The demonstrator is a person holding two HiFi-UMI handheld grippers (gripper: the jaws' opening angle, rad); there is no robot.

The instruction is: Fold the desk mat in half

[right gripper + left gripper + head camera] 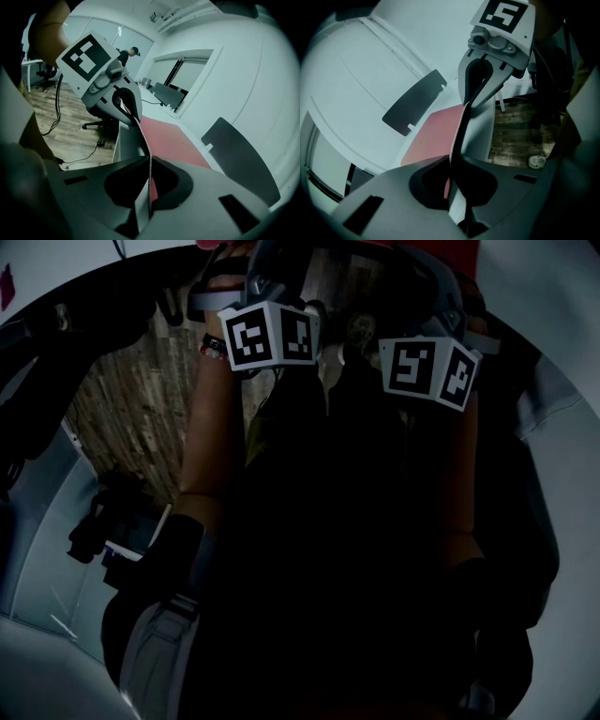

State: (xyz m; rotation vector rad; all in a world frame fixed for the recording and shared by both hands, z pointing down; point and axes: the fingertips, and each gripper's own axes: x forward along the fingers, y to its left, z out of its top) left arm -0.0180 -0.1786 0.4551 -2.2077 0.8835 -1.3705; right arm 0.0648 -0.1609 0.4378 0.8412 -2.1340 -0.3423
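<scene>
1. Two grippers are fastened on the same long edge of the mat (433,136). The jaws of the left gripper (451,161) are pressed together on the thin stitched edge, which is pinched right at their tips.
2. The jaws of the right gripper (149,159) are closed on that edge in the same way, and the strip of edge is drawn taut from one pair of jaws to the other.
3. From between the jaws the red face of the mat slopes away to one side and down onto the white table (361,70). A dark flat panel (415,101) lies further out beyond the jaws, apart from the mat.
4. Judged done: both grips are taken, and the pinched edge is held up off the table.
5. Judged left: no fold is made yet. The raised edge is still to be carried over the rest of the mat, laid on the opposite edge and let go.
6. Little is added by the head view, which is too dark to show the mat.
</scene>
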